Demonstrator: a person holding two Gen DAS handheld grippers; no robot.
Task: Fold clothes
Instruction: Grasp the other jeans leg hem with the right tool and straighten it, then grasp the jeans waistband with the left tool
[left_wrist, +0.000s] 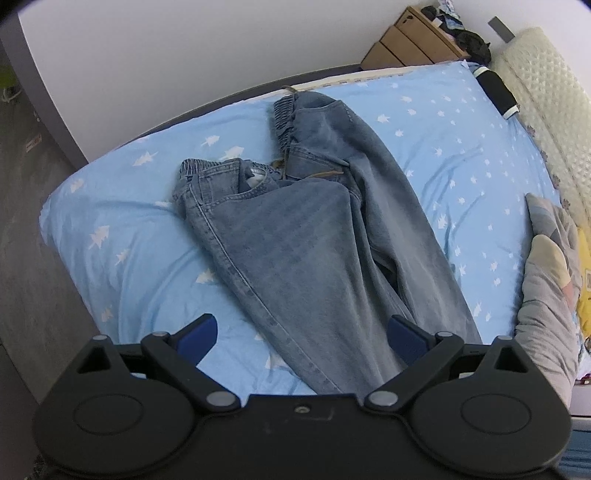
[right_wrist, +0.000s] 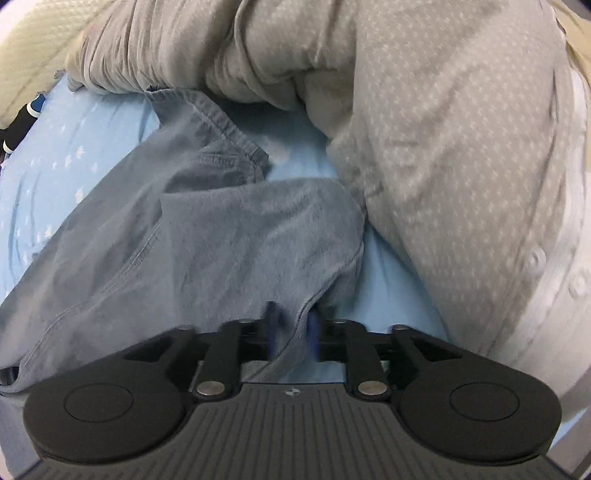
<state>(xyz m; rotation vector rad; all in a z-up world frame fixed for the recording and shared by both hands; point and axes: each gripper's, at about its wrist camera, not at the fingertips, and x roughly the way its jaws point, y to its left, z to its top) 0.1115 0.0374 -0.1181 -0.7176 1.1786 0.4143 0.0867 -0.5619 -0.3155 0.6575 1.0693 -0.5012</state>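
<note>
A pair of light blue jeans lies on the bed, waistband at the far end, legs running toward me. My left gripper is open above the nearer leg, blue pads wide apart, holding nothing. In the right wrist view the jeans' leg ends lie bunched on the sheet. My right gripper is shut on a fold of the denim near the hem, lifting it a little. The view is slightly blurred.
The bed has a light blue sheet with white leaf prints. A grey dotted duvet is heaped right beside the leg ends. A cream headboard, a black roll and a wooden drawer unit are at the far right.
</note>
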